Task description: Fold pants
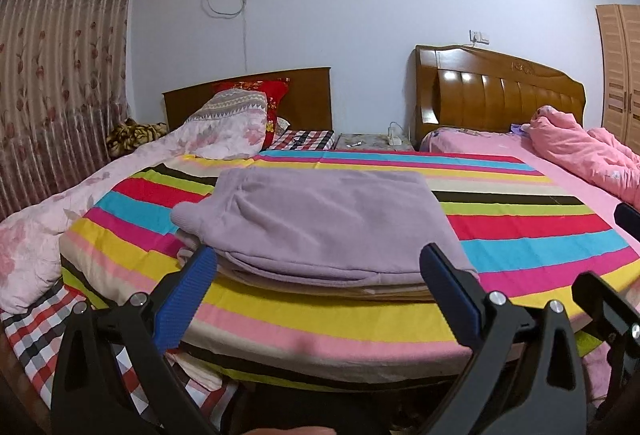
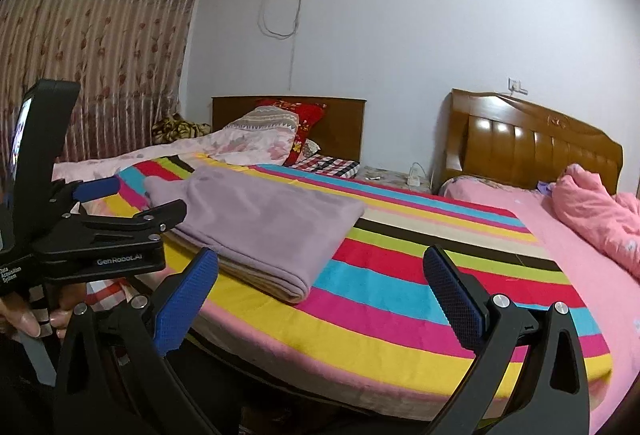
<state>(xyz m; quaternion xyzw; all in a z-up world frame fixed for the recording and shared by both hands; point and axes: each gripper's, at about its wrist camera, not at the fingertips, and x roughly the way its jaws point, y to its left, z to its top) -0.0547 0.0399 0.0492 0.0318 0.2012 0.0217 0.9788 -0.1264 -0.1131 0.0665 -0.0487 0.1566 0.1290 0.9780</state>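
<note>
The lilac pants (image 1: 320, 219) lie folded in a flat stack on the striped blanket (image 1: 520, 231), with a cuff end sticking out at the left. My left gripper (image 1: 318, 255) is open and empty, its blue pads just short of the stack's near edge. In the right wrist view the pants (image 2: 260, 223) lie left of centre. My right gripper (image 2: 320, 261) is open and empty, held above the blanket (image 2: 400, 295) to the right of the stack. The left gripper (image 2: 136, 195) shows there at the far left, beside the stack.
A floral quilt (image 1: 80, 211) lies left of the blanket and a pink duvet (image 1: 580, 151) on the pink bed at the right. Two wooden headboards (image 1: 500, 95) stand against the back wall, with a small bedside stand (image 1: 372, 143) between. A curtain (image 1: 60, 75) hangs at the left.
</note>
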